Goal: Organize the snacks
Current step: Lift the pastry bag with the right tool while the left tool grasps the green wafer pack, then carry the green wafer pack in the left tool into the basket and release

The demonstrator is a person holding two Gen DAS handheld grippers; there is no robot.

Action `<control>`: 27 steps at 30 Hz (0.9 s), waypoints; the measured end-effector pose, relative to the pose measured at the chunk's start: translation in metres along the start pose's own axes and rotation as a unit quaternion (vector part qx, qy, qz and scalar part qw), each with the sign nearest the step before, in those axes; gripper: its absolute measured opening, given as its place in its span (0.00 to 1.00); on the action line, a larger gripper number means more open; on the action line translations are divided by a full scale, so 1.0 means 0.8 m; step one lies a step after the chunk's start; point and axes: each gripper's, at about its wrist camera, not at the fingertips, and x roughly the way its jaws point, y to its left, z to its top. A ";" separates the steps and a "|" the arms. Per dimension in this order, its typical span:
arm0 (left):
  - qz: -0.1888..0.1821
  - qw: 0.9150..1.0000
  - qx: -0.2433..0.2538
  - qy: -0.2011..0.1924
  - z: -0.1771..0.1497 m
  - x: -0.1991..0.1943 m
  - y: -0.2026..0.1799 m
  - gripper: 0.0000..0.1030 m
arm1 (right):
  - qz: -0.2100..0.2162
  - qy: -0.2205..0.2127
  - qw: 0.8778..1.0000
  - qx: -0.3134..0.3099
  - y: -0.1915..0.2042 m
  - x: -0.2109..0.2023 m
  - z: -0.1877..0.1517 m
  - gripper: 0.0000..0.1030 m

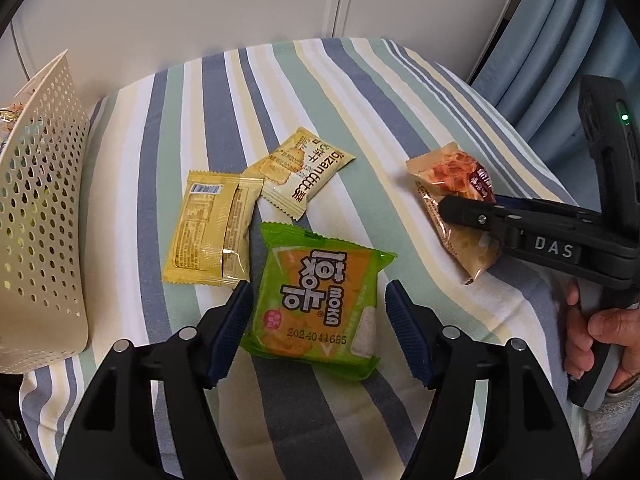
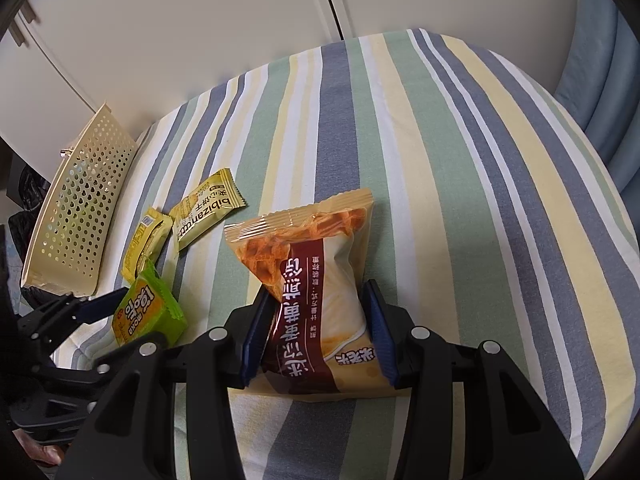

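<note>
Green snack pack [image 1: 316,300] sits right betw the L gripper [image 1: 318,312] fingers, both pads spread wide w/ gaps each side, nothing pinched yet. Pack lies flat on the striped cloth [image 1: 340,92], print up, just this side of the two yellow packs.

R gripper [image 2: 316,332] has its pads against both sides of the tan waffle-print bag [image 2: 316,280], lower half of the bag betw them; bag looks squeezed at the waist, so I read it as pinched. Can't tell if it's lifted or resting on the cloth. It's well off to the right of the green pack.

Landmark = perforated cream basket [image 1: 44,208], far left edge of the cloth. Yellow pack w/ label side up [image 1: 212,228] is nearest to it, biscuit pack [image 1: 302,176] overlaps that one's far corner, green pack next, tan bag furthest away.

Handling, my guess: all light, air-puffed film pouches, soft and slick, contents crumbly. Grab the green one across its short width at mid-body, not on the crimped seals; close gently, film will slide and biscuits crack if overclamped. Basket likely the drop target.
</note>
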 end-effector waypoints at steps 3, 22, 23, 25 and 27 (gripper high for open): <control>-0.009 1.000 -0.009 0.006 -0.002 0.009 0.004 0.64 | 0.001 0.000 1.000 0.000 -0.001 0.000 0.000 0.45; -0.029 0.993 -0.053 -0.105 0.007 -0.089 0.030 0.58 | 0.004 0.001 1.000 0.002 -0.002 -0.001 0.001 0.45; -0.028 0.992 -0.057 -0.111 0.007 -0.096 0.034 0.58 | 0.003 0.001 1.000 0.001 -0.001 -0.001 0.001 0.45; -0.025 0.990 -0.064 -0.122 0.007 -0.107 0.042 0.58 | 0.003 0.001 1.000 0.000 -0.002 -0.001 0.001 0.45; -0.022 0.988 -0.074 -0.136 0.006 -0.121 0.051 0.58 | 0.003 0.001 1.000 0.001 -0.001 -0.001 0.001 0.45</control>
